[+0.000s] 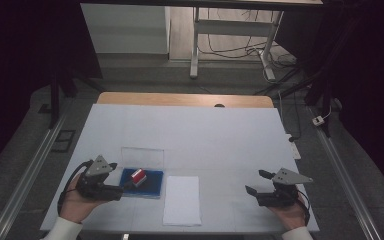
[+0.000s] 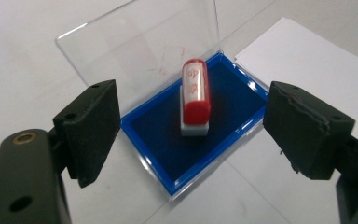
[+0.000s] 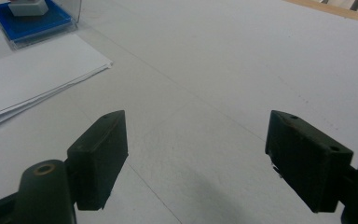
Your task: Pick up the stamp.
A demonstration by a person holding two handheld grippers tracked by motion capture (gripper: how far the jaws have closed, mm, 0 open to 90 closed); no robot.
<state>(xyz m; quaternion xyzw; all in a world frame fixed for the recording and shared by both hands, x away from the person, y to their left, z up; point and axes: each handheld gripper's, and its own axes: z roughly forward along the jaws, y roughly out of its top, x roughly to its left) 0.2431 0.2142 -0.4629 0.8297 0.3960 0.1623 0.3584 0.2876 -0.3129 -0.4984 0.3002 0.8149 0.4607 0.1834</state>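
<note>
A red and white stamp (image 1: 139, 176) (image 2: 196, 95) lies on its side on a blue ink pad (image 1: 147, 188) (image 2: 235, 105), whose clear lid (image 1: 142, 156) (image 2: 144, 51) stands open behind it. My left gripper (image 1: 117, 179) (image 2: 193, 112) is just left of the pad, pointing at the stamp, its jaws wide apart and touching nothing. A stack of white paper (image 1: 182, 200) (image 2: 307, 51) lies right of the pad. My right gripper (image 1: 256, 182) (image 3: 196, 140) is open over bare table at the right, with the paper (image 3: 32, 79) and pad (image 3: 32, 23) far off to its left.
The white table sheet (image 1: 205, 135) has a wooden edge (image 1: 185, 99) at the back. Beyond it stand desk legs and cables on the floor. A metal rail (image 1: 30, 170) runs along each side of the table.
</note>
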